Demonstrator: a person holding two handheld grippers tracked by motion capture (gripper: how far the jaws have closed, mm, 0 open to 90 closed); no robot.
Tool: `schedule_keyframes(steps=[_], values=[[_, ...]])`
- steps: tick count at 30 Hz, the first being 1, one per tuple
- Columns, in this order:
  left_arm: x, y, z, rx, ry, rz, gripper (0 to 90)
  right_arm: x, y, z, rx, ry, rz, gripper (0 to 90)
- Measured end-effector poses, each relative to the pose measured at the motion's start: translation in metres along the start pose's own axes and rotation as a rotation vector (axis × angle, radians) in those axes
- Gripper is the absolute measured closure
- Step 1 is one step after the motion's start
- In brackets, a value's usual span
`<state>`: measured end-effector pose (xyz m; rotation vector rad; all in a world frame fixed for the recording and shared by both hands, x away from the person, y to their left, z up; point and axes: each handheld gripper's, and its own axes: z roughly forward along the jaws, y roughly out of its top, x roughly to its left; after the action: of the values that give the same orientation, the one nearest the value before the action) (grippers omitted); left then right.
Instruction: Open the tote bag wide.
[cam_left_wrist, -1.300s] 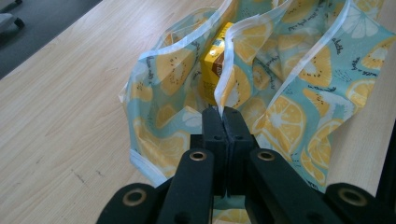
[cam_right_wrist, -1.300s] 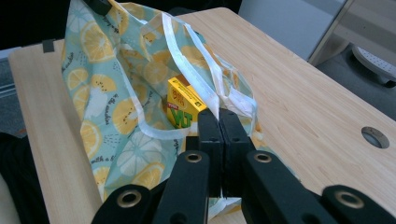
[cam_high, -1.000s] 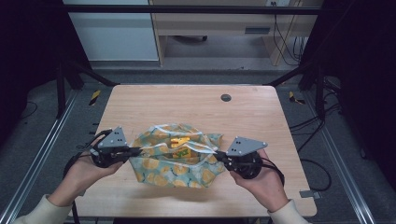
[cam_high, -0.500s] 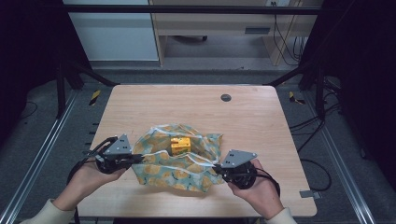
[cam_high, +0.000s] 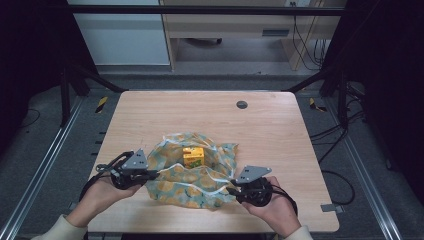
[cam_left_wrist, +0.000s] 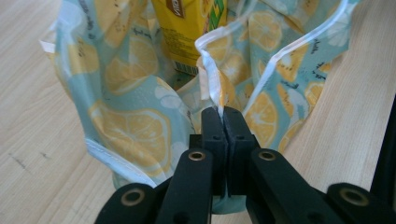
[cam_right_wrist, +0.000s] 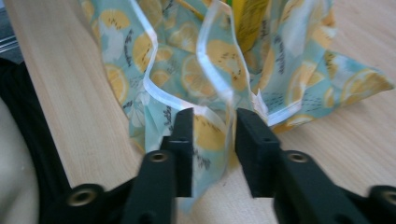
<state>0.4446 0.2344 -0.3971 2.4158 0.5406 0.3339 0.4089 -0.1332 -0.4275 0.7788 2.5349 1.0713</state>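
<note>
A lemon-print cloth (cam_high: 175, 187) with a white hem lies bunched near the table's front edge. A yellow drink carton (cam_high: 193, 156) stands upright on its middle. My left gripper (cam_high: 151, 174) is at the cloth's left side. In the left gripper view my left gripper (cam_left_wrist: 223, 112) is shut on a fold of the white hem, with the carton (cam_left_wrist: 187, 32) just behind. My right gripper (cam_high: 233, 190) sits at the cloth's right front corner. In the right gripper view my right gripper (cam_right_wrist: 212, 116) stands open, a loose fold of cloth (cam_right_wrist: 210, 60) hanging between the parted jaws.
The wooden table (cam_high: 280, 130) has a small round black grommet (cam_high: 242, 104) at the far middle. Black frame bars and floor rails flank the table. The person's hands and pale sleeves come in from the bottom edge.
Both grippers have drawn back toward the table's near edge and lower. The cloth's raised sides have dropped and its right corner has slackened. The carton stays upright in the middle.
</note>
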Motion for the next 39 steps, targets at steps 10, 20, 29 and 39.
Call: schedule_keyframes(steps=[10, 20, 29, 39], values=[[-0.007, -0.005, 0.016, 0.048, -0.016, 0.026, 88.9, -0.010, 0.013, -0.017, -0.041, -0.030, 0.004, 49.0], [-0.002, -0.014, 0.034, 0.078, -0.025, 0.000, 88.7, -0.034, 0.029, -0.003, -0.031, -0.097, 0.058, 44.0], [-0.003, -0.020, 0.040, 0.101, -0.034, 0.005, 88.9, -0.052, 0.043, 0.010, -0.025, -0.131, 0.061, 45.5], [-0.003, -0.022, 0.048, 0.088, -0.006, -0.004, 88.7, -0.051, 0.053, 0.047, 0.031, -0.067, 0.048, 46.2]])
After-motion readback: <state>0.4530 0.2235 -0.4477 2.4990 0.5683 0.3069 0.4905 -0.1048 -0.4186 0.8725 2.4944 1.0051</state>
